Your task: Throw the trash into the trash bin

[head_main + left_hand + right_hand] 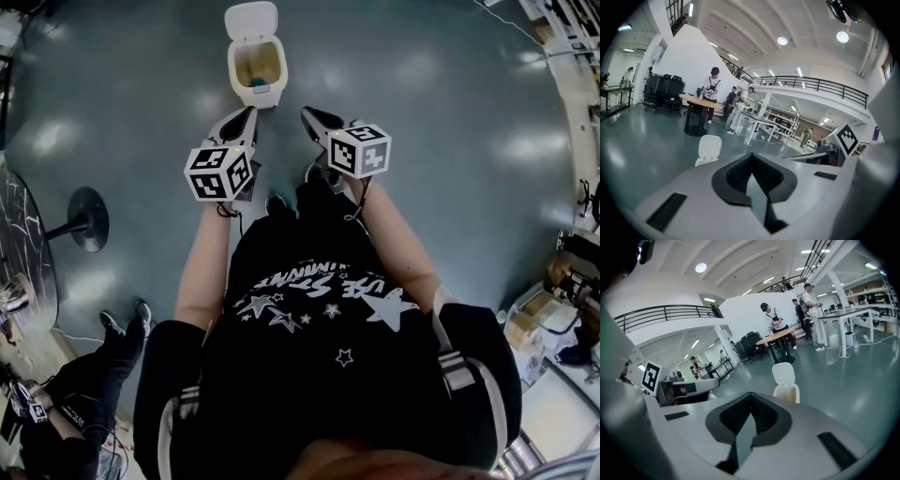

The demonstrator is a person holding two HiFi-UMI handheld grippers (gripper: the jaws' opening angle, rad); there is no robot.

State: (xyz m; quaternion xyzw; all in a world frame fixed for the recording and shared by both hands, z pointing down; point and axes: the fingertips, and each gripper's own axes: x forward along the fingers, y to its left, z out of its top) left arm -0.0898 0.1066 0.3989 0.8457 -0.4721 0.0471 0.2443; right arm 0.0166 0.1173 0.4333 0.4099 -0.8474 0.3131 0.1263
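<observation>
A white trash bin [254,58] stands on the grey floor ahead of me, its lid flipped up and back. Its inside looks yellowish, and a small teal thing [257,82] shows at the front rim. Both grippers point toward the bin, just short of it. My left gripper [249,113] and my right gripper [307,113] are side by side, each shut with nothing between the pads. The left gripper view shows the bin [708,150] beyond the shut left gripper [751,157]. The right gripper view shows the bin [785,380] beyond the shut right gripper [750,396]. No trash is visible in either grip.
A round table on a black pedestal base [88,217] stands at the left, with another person [84,403] near it. Benches and boxes [553,309] line the right side. Farther off, people stand at a wooden round table [699,99] and white desks [757,124].
</observation>
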